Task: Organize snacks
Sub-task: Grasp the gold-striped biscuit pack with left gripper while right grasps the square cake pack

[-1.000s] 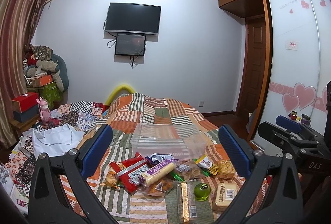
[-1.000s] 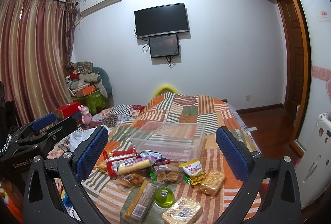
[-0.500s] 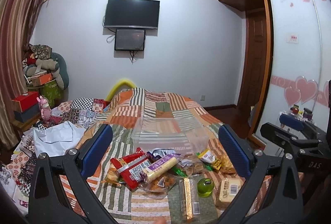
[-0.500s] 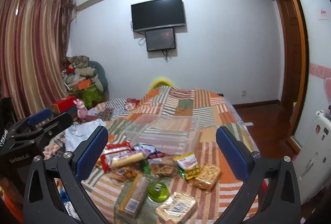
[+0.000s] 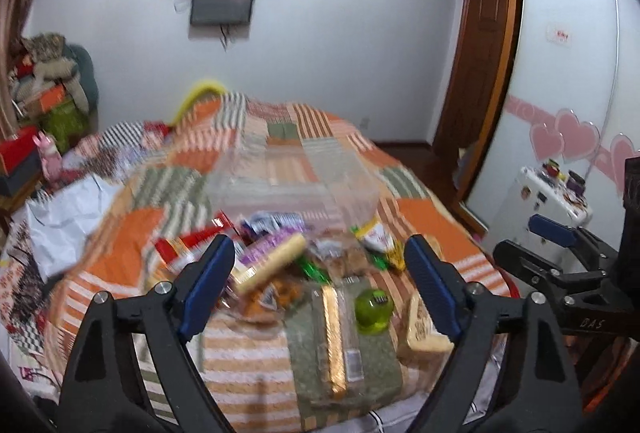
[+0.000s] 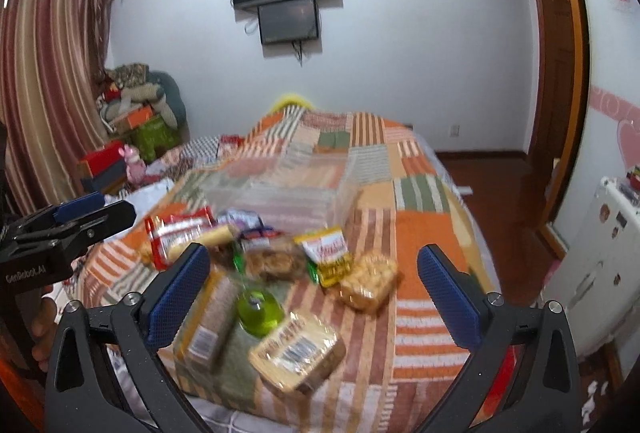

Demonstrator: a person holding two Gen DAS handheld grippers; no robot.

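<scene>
Here the left gripper (image 5: 318, 263) hangs over the near end of the bed (image 5: 424, 217), its jaws apart though they have just been closing in; nothing is clamped between them and the blue pads (image 5: 206, 285) touch nothing. Framed in the gap are the snacks (image 5: 304, 269) lying below on the quilt. The right gripper (image 6: 314, 289) is spread wide and holds nothing, its pads likewise clear of the packets.

The snacks sit in a loose heap on the bed: a long biscuit pack (image 5: 334, 337), a green jelly cup (image 5: 374, 309) just beside it, a square cracker pack (image 6: 298, 351) nearest the right gripper, a bag of small puffs (image 6: 368, 281), a yellow pouch (image 6: 326, 253), a red wrapper (image 6: 178, 233) and a pale roll (image 5: 272, 265).

Behind the heap, further up the bed, stands a clear bin (image 5: 296, 185). The view is blurred, yet only the quilt shows through its walls; no snack can be made out inside
</scene>
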